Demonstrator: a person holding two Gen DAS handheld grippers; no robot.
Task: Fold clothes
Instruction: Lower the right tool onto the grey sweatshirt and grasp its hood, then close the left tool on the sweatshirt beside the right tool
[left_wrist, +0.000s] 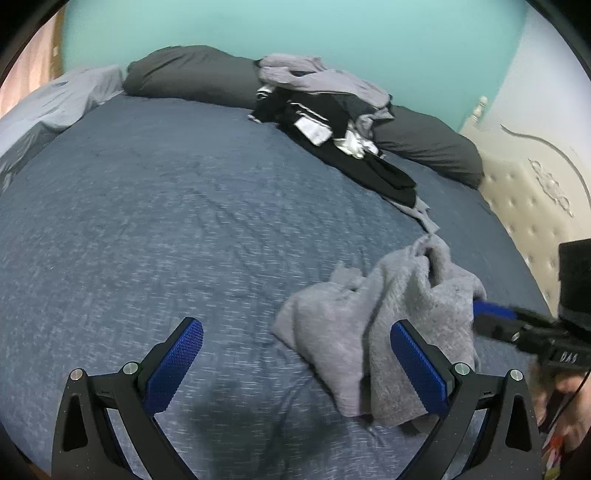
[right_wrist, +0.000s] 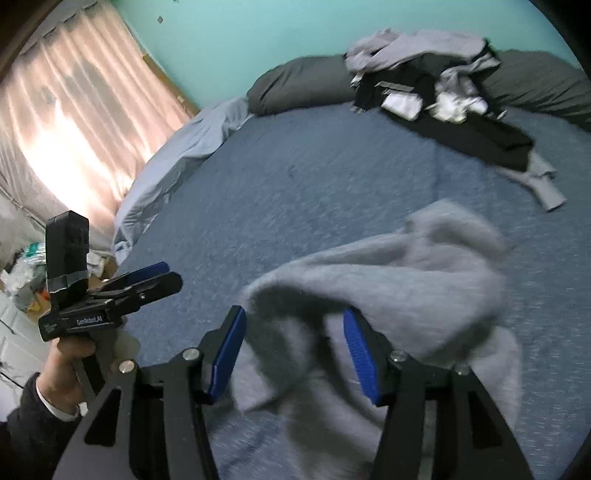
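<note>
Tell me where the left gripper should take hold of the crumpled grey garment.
Probably the loose flat corner of the grey garment, its near-left edge lying on the blue bedcover. Come in low from the left with the open left gripper; the rest is bunched up near the right gripper.

Home bedroom: bed (left_wrist: 184, 221), pillows (left_wrist: 192, 74), curtained window (right_wrist: 74, 92).

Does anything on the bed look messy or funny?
Yes. The grey fleece lies crumpled in a heap, not flat, blurred as if moving. At the far end, a pile of clothes is jumbled on the dark pillows, with a black piece trailing onto the blue cover.
</note>
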